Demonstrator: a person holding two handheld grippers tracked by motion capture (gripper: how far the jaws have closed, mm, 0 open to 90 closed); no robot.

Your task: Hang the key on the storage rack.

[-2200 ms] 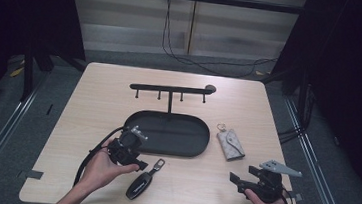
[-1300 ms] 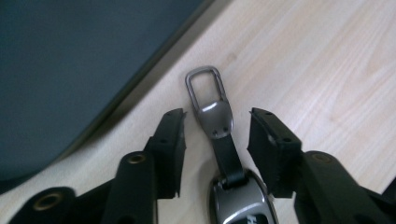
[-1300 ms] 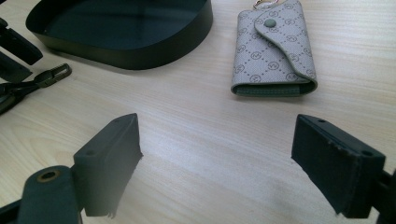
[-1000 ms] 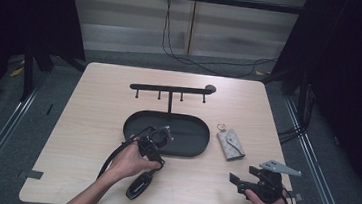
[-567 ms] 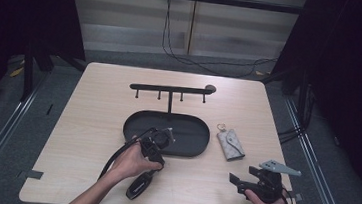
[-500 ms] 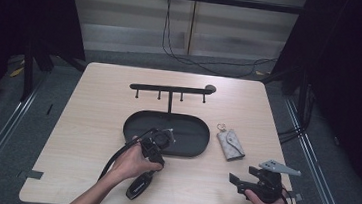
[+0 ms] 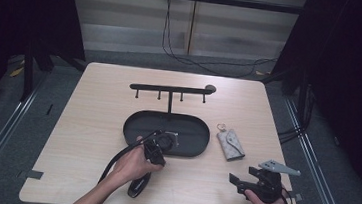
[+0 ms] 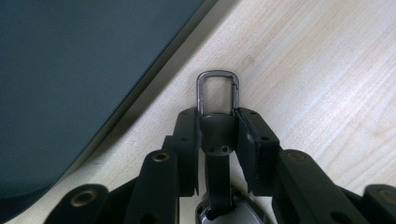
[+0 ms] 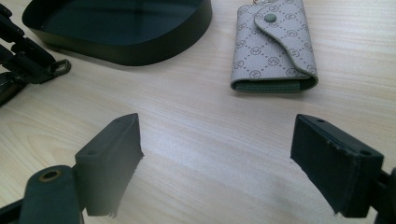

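Gripping the key fob [image 8: 215, 140] by its strap, just below the metal clasp [image 8: 217, 91], the left tool [image 7: 154, 152] is being clenched, its jaws having just been closing. The fob is lying on the desk [image 7: 93, 108] just beside the black tray [image 7: 139, 128]. The grip is best being kept centred and lifted straight, so the strap is not slipping. The right tool [image 9: 215, 154] is being held released, well apart from the tray.

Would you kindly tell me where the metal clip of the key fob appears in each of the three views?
High view: metal clip, left of centre, at the left gripper, just before the black tray.
Left gripper view: centre, its leather tab pinched between the jaws, loop poking out.
Right gripper view: far left, beside the tray.
Shared landmark: the black tray's rim.
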